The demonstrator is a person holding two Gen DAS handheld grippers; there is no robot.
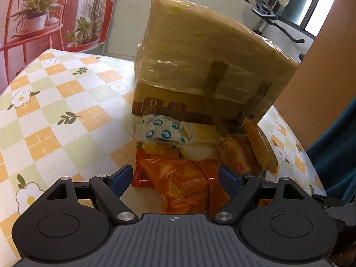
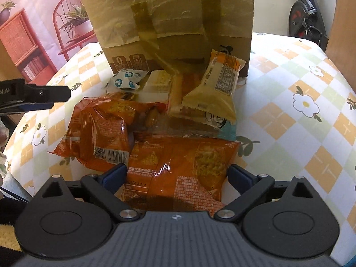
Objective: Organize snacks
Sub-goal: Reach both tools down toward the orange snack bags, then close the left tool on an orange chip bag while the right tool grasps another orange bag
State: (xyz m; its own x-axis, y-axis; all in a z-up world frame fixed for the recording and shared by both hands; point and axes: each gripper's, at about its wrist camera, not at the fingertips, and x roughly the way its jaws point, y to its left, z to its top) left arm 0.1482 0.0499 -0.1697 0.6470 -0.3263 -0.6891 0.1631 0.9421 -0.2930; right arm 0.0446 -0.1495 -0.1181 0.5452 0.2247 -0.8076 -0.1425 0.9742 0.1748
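A heap of snack packets lies on the checked tablecloth [image 1: 55, 111] [image 2: 300, 115] in front of a taped cardboard box [image 1: 200, 55] [image 2: 173, 22]. In the heap are a blue-and-white sachet [image 1: 162, 130] [image 2: 125, 79], a cracker pack [image 1: 200, 133] [image 2: 158, 81], a beige packet [image 2: 213, 91] leaning up, and orange packets [image 2: 100, 131]. My left gripper [image 1: 175, 178] is open just above an orange packet [image 1: 178, 184] that shows between its blue pads. My right gripper [image 2: 178, 175] is open wide over another orange packet [image 2: 178, 164]. One left finger [image 2: 55, 93] juts in from the left edge of the right wrist view.
The box stands tall right behind the heap. An exercise bike [image 2: 307, 15] [image 1: 273, 20] is past the table's far edge. A backdrop showing a red chair and plants [image 1: 33, 17] hangs at the back left. A wooden panel [image 1: 322, 66] and teal cloth [image 1: 338, 144] border the right side.
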